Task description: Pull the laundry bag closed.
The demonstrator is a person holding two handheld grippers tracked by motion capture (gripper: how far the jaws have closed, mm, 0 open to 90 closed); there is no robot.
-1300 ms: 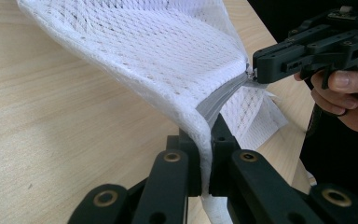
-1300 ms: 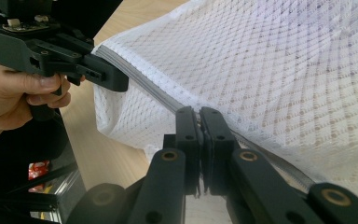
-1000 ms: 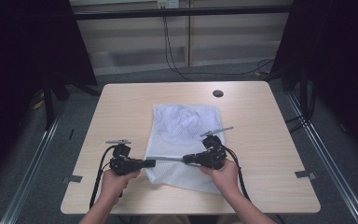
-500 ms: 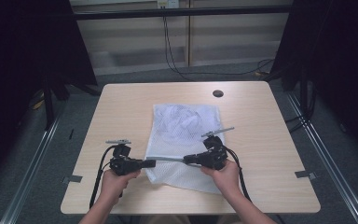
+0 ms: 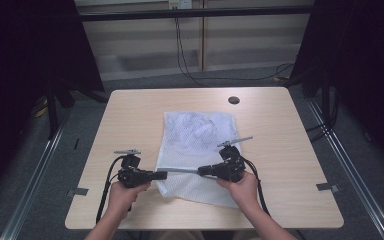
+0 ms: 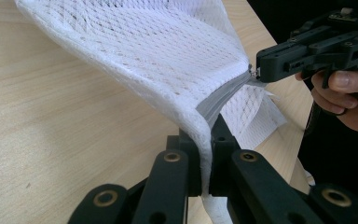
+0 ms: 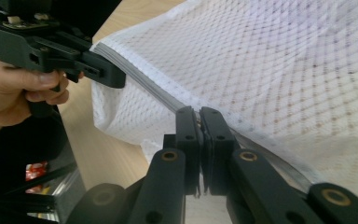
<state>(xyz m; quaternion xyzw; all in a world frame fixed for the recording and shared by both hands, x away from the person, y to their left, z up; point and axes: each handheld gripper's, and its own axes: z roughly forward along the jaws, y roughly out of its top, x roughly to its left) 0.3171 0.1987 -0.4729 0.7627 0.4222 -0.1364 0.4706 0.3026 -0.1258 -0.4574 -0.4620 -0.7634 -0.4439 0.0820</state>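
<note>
clamping both grippers, left gripper (image 5: 164, 174) and right gripper (image 5: 201, 171), on mesh bag's (image 5: 200, 131) zipper (image 5: 182, 170)

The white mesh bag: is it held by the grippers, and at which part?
Yes. The left gripper and the right gripper both pinch the white mesh bag on its grey zipper strip, one at each end.

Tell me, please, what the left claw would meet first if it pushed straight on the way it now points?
Probably the right claw: the left claw points along the grey zipper of the mesh bag, which both are shut on, straight toward it.
</note>
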